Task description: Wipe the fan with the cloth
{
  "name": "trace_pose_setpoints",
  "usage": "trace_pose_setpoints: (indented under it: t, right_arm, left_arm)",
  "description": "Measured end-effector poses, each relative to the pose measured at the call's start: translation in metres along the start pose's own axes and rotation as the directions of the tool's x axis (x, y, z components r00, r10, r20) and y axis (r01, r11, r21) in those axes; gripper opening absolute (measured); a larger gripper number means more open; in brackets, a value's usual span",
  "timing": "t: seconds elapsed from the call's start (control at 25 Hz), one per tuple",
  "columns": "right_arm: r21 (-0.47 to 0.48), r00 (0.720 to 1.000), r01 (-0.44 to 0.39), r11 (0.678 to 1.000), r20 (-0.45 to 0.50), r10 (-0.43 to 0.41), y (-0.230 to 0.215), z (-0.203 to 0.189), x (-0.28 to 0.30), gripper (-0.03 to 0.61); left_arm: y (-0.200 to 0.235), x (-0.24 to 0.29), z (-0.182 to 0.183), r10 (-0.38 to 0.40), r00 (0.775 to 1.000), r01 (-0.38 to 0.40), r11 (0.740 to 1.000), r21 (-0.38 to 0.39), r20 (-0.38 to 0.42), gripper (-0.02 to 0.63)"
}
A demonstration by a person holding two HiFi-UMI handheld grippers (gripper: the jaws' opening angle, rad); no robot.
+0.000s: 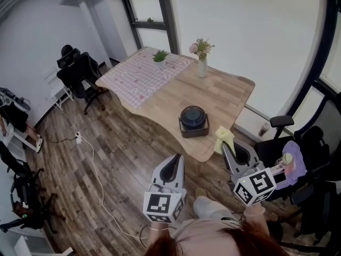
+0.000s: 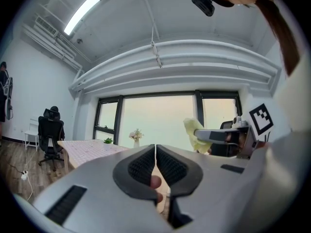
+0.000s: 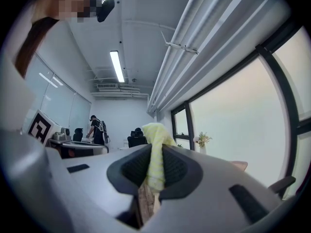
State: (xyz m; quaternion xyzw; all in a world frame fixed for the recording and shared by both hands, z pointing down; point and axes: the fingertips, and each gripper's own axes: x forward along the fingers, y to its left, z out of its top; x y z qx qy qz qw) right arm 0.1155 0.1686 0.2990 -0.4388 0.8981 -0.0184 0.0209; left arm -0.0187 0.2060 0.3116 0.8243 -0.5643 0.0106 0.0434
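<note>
Ribbed black rubber pads [image 3: 135, 168] of the right gripper [image 3: 155, 165] are clamped on a pale yellow cloth [image 3: 154, 139], a soft rag that bunches into a rounded tuft above the jaws and hangs in a narrow fold between them. On the left gripper [image 2: 155, 152] the same ribbed pads meet along a thin seam with nothing between them. Both tools have smooth grey moulded shells, and each carries one marker cube [image 1: 162, 206] printed with black and white squares, two cubes in all. One fan [image 1: 193, 120] stands on the table [image 1: 234, 92]: small, round and dark, with a grille of concentric rings turned upward, seated on a squarish dark base near the table's curved near edge. In the head view the cloth sits just right of the fan at the table's edge, apart from it. The tabletop is pale wood planking with a wavy outline, and its far end wears a pink-and-white checked tablecloth [image 1: 139, 74]. One small potted plant [image 1: 160, 56] stands on that tablecloth, one white vase [image 1: 202, 65] of flowers on the bare wood beside it.
</note>
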Motion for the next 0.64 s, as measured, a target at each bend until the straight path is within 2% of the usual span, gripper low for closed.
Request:
trace_pose_setpoints:
  t: [0.36, 0.64]
  right_arm:
    - [-0.029, 1.0, -0.009, 1.0, 0.003, 0.009, 0.011, 0.003, -0.012, 0.051]
    - [-0.046, 0.999, -0.01, 0.999, -0.052, 0.007, 0.025, -0.008, -0.027, 0.051]
  left_arm:
    - [-0.015, -0.015, -0.001, -0.012, 1.0, 0.012, 1.0, 0.008, 0.012, 0.014]
    - [-0.025, -0.034, -0.013, -0.012, 1.0, 0.011, 1.0, -0.028, -0.012, 0.014]
